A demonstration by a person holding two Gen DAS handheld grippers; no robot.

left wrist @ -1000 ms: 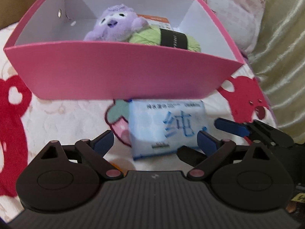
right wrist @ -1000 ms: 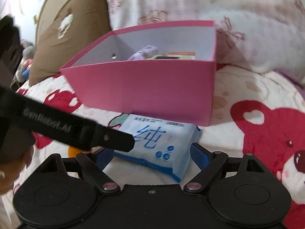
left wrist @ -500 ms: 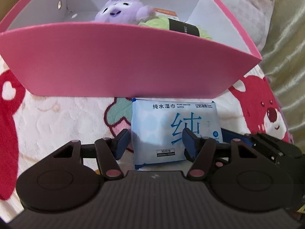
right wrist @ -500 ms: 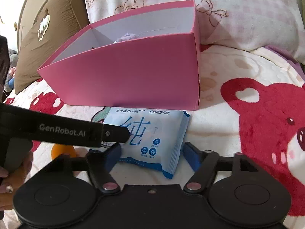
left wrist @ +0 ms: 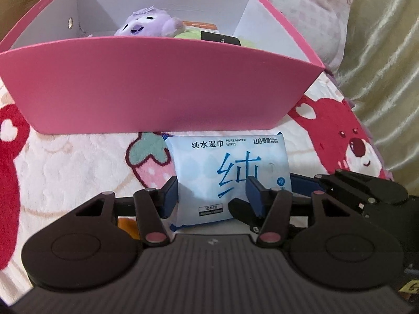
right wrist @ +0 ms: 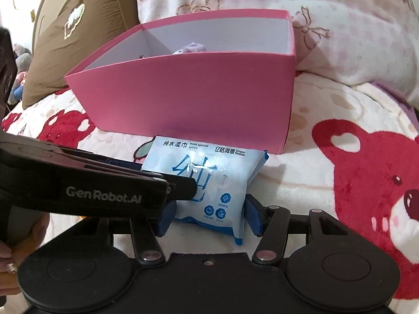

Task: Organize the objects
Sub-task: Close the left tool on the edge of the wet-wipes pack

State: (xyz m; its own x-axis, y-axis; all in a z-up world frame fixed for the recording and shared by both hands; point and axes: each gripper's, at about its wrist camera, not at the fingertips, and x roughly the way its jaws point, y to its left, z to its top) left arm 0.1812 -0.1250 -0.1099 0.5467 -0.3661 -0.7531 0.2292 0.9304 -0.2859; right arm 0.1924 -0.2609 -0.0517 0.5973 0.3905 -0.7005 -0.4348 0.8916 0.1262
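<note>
Both my grippers are closing on the wipes pack (left wrist: 230, 172): the left gripper (left wrist: 212, 196) and right gripper (right wrist: 209, 217) each have pads against its sides. It lies on the bed blanket (left wrist: 73, 162), just before the pink box (left wrist: 157, 91) holding a purple plush (left wrist: 149, 24).

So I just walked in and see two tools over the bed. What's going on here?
A person is tidying things into the pink box. Both hand-held grippers are closing on one pack of wet wipes lying on the blanket in front of the box: the left hand-held gripper and the right hand-held gripper each have it between their pads. A purple plush toy and green yarn are already inside.
</note>
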